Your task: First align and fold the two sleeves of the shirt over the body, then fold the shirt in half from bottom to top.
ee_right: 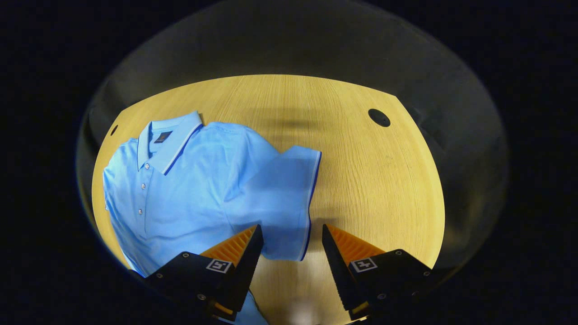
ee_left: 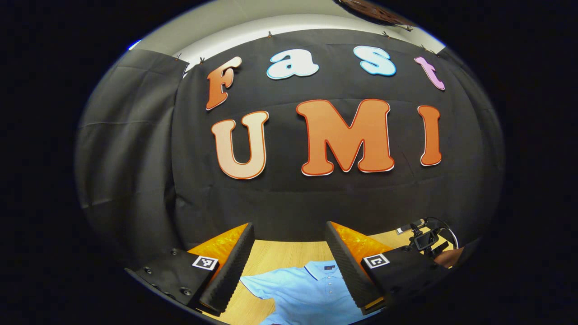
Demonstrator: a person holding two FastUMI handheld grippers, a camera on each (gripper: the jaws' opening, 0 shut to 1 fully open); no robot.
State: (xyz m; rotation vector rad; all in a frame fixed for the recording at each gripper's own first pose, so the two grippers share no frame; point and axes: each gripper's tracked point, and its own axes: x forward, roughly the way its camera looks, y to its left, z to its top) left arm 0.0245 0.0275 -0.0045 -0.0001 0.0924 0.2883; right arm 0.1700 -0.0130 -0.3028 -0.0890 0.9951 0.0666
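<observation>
shirt (ee_right: 194,189) flat on table (ee_right: 375,180), hand-held grippers apart

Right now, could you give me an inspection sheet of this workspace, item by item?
Surface: wooden table, with a dark round hole.
Job's things: light blue polo shirt lying flat, collar buttoned; one sleeve spread out, not folded.
Clutter: nothing seen.
Grippers: left hand-held gripper open, raised above the shirt; right hand-held gripper open, over the sleeve hem.
Cables: a cable loop on the far device.
Surroundings: black cloth wall.
</observation>
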